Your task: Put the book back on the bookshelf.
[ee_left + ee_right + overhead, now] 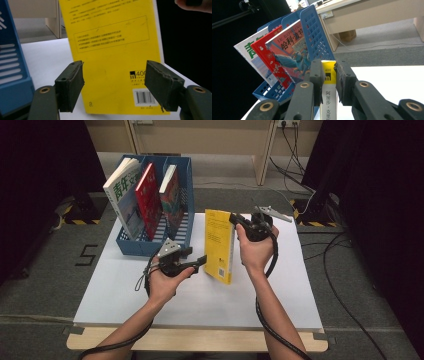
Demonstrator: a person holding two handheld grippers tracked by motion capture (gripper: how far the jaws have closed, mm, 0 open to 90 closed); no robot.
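while the yellow book stands upright just right of the blue rack | right gripper clamps its spine at top | left gripper wide apart, holding nothing, facing its back cover

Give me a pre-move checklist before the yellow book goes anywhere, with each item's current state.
1. Right gripper clamped on the yellow book at its spine: ok.
2. Book standing upright on the table: ok.
3. Left gripper open, jaws either side of the back cover, not touching: ok.
4. Blue rack holds three books; free slot for a fourth: cannot tell.
5. Path between book and rack clear: ok.
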